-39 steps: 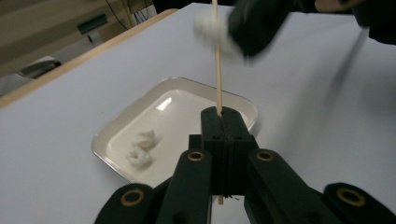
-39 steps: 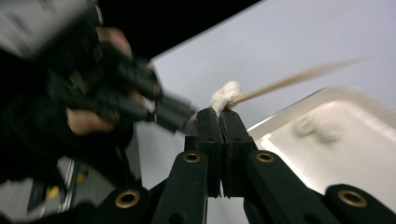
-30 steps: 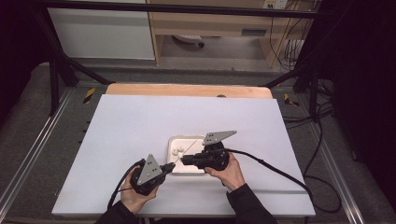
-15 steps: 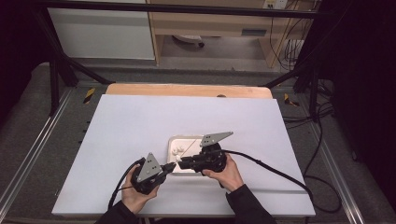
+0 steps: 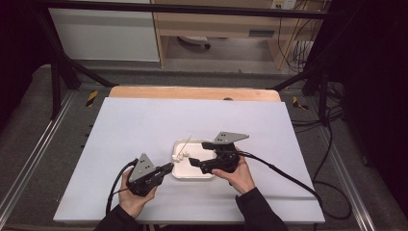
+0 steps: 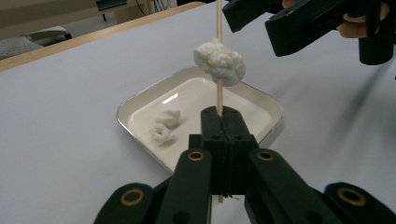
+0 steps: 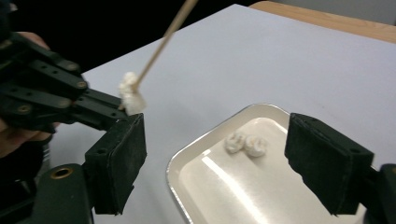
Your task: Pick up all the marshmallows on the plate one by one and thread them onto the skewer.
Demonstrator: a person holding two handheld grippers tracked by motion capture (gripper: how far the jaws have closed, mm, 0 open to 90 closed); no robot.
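We had the left gripper clamped on the skewer with one white piece threaded above the tray; right gripper, jaws apart, needed to pinch a tray piece squarely, then align it with the tip.

Skewer top beyond frame edge

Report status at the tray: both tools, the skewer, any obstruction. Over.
Left tool shut on skewer, one white lump threaded. Right tool open above tray. Two lumps left in tray. Nothing blocking.
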